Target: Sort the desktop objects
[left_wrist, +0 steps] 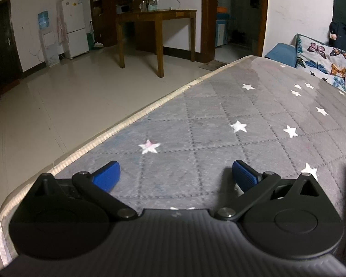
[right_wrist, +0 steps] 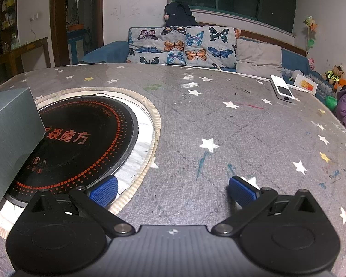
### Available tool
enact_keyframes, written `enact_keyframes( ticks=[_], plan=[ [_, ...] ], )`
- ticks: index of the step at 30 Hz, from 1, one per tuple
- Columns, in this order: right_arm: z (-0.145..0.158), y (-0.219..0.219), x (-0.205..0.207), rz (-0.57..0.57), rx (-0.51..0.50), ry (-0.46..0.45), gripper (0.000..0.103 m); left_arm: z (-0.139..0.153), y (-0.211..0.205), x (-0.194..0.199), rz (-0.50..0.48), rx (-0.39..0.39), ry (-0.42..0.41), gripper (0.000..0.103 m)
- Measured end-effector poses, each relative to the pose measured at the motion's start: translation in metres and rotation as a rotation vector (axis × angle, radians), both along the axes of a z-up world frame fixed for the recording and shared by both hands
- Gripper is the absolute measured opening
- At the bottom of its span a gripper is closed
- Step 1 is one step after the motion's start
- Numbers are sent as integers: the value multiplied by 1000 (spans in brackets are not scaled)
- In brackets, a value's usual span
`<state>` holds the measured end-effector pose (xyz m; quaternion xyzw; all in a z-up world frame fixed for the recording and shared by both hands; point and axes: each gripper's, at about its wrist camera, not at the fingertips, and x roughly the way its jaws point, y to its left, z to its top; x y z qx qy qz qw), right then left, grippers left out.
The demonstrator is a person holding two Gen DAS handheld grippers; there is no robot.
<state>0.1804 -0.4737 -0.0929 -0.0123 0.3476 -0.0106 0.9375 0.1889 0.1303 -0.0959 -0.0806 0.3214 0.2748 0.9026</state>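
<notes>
Beside the table edge (left_wrist: pixel 117 131), left claw (left_wrist: pixel 175 175) agape over bare cloth.

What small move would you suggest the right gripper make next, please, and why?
Probably reach forward and rightwards towards the white remote near the table's far edge. The right gripper is open and holds nothing, and the left gripper, also open, sees only bare star-patterned tablecloth. The grey box at the left is the only other loose thing close by.
</notes>
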Motion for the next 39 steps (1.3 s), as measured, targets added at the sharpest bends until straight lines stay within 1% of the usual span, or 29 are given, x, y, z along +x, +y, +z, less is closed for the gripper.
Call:
enact_keyframes(
  ticks=[8,19,39],
  plan=[
    [2,1,-2,-1,2,1,103,-2,-3,14,-24,-21,-5,103],
    [2,3,-3,-3,3,1,103,-3,-5,23,-29,-16,-5,103],
    [2,2,-3,-3,3,0,103,-2,-4,22,-27,-19,-6,103]
  ],
)
